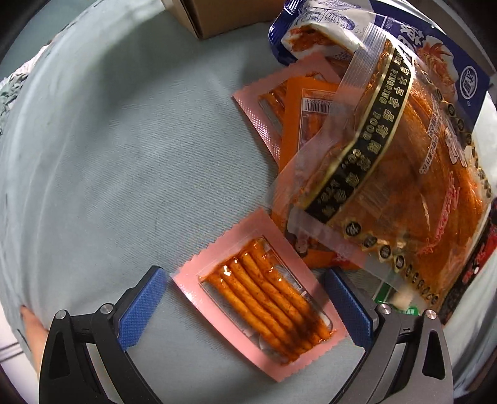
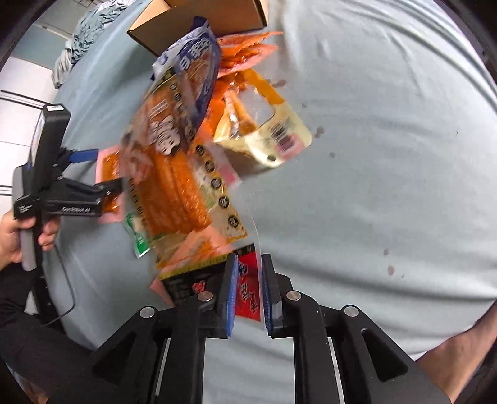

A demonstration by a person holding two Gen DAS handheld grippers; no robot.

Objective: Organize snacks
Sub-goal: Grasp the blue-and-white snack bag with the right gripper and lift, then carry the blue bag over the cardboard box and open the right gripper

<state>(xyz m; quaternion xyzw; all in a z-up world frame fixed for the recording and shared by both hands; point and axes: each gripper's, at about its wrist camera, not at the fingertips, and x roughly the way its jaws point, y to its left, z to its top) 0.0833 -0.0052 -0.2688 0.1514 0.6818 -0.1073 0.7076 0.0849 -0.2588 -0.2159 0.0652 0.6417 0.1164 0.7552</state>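
Left gripper (image 1: 245, 306): pointed straight down over the grey-blue cloth (image 1: 124, 155), jaws spread wide, the pink packet of orange sticks (image 1: 261, 298) lying flat between them, not pressed by either pad.
Left hand (image 2: 18, 233): seen only from the right wrist, wrapped round the black handle at the pile's left edge.
Right gripper (image 2: 248, 289): tilted steeply down, jaws slightly parted, a red printed packet (image 2: 247, 289) between the blue pads; no firm pinch could be made out.
Snack pile (image 2: 186, 155): heaped on the cloth, a large clear bag of orange strips (image 1: 388, 161) on top, blurred in the right view.
Cardboard box (image 2: 198, 18): beyond the pile.
Right view only: dark spots on the cloth, a yellow packet (image 2: 273, 133).
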